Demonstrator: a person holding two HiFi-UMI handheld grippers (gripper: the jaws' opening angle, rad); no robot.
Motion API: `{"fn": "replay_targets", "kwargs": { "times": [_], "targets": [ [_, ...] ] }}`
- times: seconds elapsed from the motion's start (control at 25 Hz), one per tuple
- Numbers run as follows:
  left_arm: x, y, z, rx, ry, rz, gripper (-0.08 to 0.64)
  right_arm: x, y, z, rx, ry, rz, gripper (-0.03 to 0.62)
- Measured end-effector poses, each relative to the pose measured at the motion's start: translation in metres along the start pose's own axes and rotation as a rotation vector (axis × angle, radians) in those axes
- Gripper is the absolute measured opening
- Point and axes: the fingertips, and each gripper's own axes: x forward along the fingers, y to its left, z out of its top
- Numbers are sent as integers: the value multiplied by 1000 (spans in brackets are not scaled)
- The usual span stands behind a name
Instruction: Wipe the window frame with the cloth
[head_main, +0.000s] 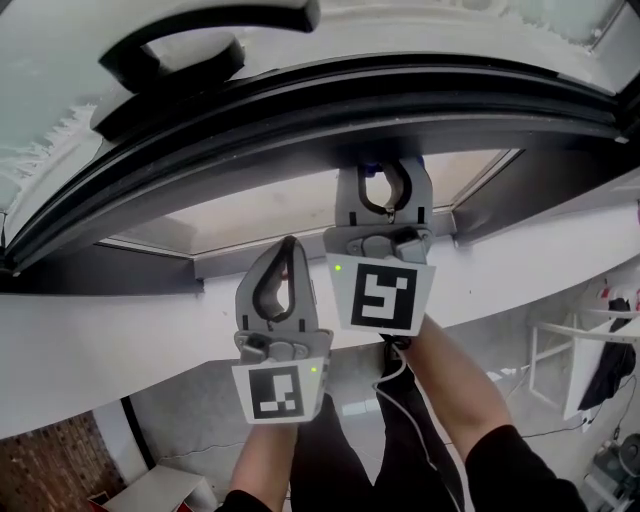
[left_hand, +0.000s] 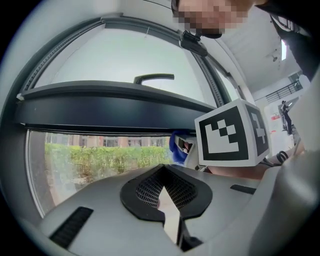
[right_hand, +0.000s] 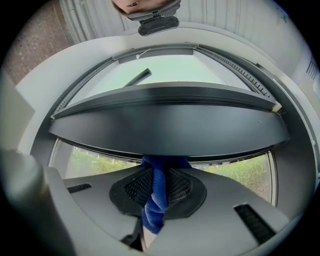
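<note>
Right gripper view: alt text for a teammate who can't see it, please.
The right gripper is shut on a blue cloth whose top reaches the underside of the dark window frame. Green plants show through the glass below.

The blue cloth (right_hand: 154, 202), bunched into a twisted strand, is clamped upright between the jaws of the right hand-held gripper (head_main: 384, 192), its upper end spread against the underside of the dark, smooth frame (right_hand: 170, 122), which runs level across above it.
</note>
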Motion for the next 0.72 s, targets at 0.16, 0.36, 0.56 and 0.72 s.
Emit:
{"fn": "replay_targets", "kwargs": {
  "times": [0.16, 0.36, 0.56, 0.72],
  "targets": [
    [-16, 20, 3, -2, -10, 34, 6, 1, 35, 4, 0, 9, 56, 23],
    [-36, 46, -3, -7, -5, 64, 6, 2, 66, 7, 2, 11, 76, 23],
    [-51, 71, -5, -19, -3, 96, 6, 5, 102, 11, 3, 2, 115, 23],
    [-64, 93, -10, -37, 8, 121, 6, 8, 136, 9, 2, 17, 151, 23]
  ]
}}
